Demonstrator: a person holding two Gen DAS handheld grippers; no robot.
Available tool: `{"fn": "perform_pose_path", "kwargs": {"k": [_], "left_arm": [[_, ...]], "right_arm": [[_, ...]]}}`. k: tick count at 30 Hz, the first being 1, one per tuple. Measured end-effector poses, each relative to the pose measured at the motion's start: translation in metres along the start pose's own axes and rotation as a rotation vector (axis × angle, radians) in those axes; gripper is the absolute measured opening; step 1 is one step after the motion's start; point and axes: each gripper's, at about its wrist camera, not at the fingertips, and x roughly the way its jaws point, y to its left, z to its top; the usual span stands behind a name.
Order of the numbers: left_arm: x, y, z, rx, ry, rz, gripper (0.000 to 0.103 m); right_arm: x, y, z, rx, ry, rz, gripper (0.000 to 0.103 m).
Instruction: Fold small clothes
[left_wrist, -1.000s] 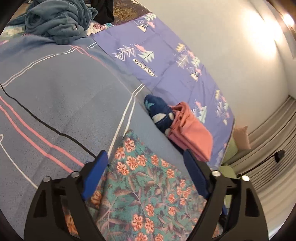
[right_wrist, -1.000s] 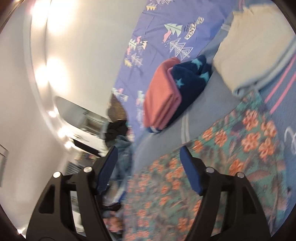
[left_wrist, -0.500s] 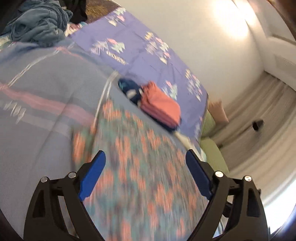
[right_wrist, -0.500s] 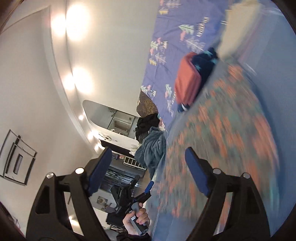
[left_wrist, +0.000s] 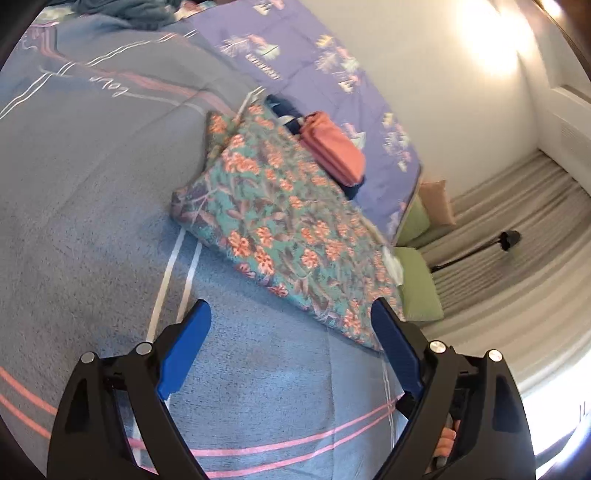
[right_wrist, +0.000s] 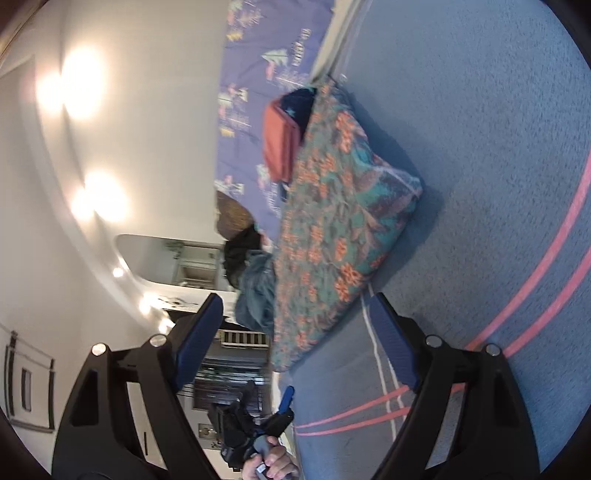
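Observation:
A folded teal garment with orange flowers (left_wrist: 280, 225) lies on the grey-blue blanket (left_wrist: 92, 184); it also shows in the right wrist view (right_wrist: 332, 229). Behind it sits a stack of folded clothes, a salmon piece (left_wrist: 332, 144) on a navy star-print piece (left_wrist: 284, 110), also seen in the right wrist view (right_wrist: 280, 140). My left gripper (left_wrist: 291, 343) is open and empty, above the blanket just short of the floral garment. My right gripper (right_wrist: 299, 339) is open and empty, held off its near end. The left gripper also appears in the right wrist view (right_wrist: 284, 402).
A purple sheet with tree prints (left_wrist: 314, 62) runs along the white wall. A pile of unfolded blue-grey clothes (left_wrist: 129, 14) lies at the far end of the bed, also seen in the right wrist view (right_wrist: 258, 291). Green cushions (left_wrist: 417, 288) and curtains lie beyond the bed's edge.
Both grippers have pulled back from the floral garment, which was between their fingers a second ago. It now lies folded on the blanket in front of them.

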Motion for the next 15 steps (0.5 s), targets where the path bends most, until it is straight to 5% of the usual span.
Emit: {"fn": "perform_pose_path", "kwargs": {"k": [11,15], "left_arm": [[0.038,-0.007,0.028,-0.177,0.052,0.008,0.095],[0.053,-0.014,0.032,-0.194,0.026,0.025,0.095]], "right_arm": [[0.027,0.000,0.001,0.017,-0.030,-0.101,0.084],[0.036,0.003,0.002,0.034,-0.023,-0.152,0.094]]}}
